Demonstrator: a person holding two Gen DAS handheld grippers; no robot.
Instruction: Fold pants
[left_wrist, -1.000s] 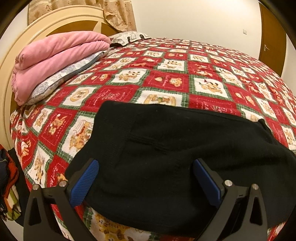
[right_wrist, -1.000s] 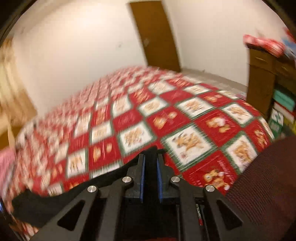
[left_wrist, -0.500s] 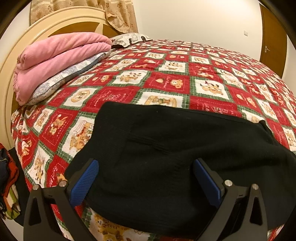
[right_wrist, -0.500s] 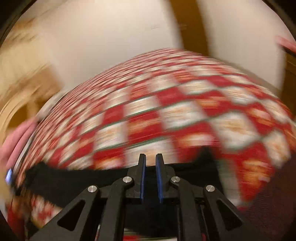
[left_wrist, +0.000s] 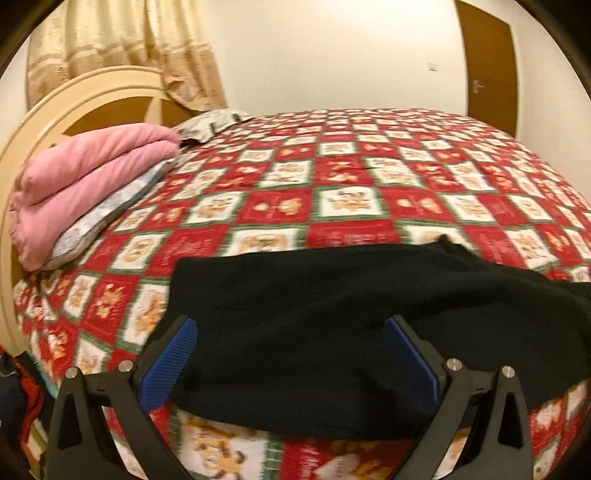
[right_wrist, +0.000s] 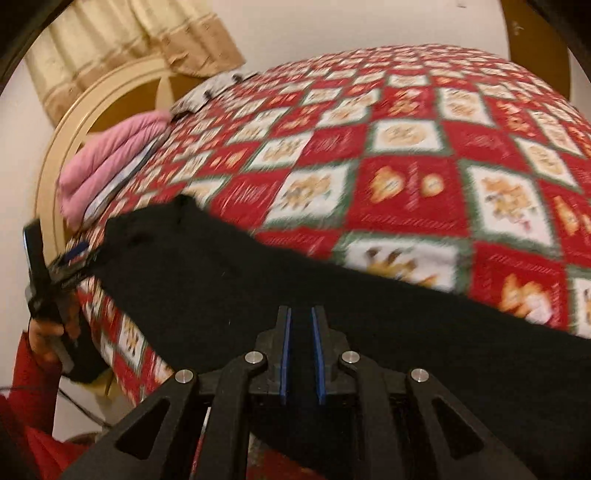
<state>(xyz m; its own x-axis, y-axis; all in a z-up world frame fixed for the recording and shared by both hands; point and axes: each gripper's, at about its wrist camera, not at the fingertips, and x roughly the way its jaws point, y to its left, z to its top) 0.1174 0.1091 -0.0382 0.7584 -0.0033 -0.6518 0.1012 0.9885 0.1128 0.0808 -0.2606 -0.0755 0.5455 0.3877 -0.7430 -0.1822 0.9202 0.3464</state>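
Right gripper (right_wrist: 300, 325) has swung round from facing the far door toward the headboard end, carrying black fabric with it; pants (left_wrist: 332, 314) now show a raised fold peak on their far edge, not there before. Left gripper (left_wrist: 291, 354) backed off and lifted a bit, pants sit lower in its view. Pants lie across the near edge of the bed (left_wrist: 351, 192), partly folded, with the near hem draped over the side of the bed. Left jaws stand wide open, nothing between the pads, hovering over the pants end nearer the headboard (left_wrist: 55, 122). Right jaws nearly closed, narrow slit only; the dark cloth seems pinched there, but blur and black-on-black make it hard to confirm. A hand (right_wrist: 48, 325) in a red sleeve holds the left gripper, seen at the headboard side of the pants. Handling judgement: soft, limp knit, light, not slippery on the quilted cover, drapes and bunches easily. Best hold is at the corners or along the hem edge, pinching both layers, then lay over flat; a mid-panel grab would just tent it. A pink blanket (left_wrist: 88, 173) is stacked against the headboard, well apart from the pants.
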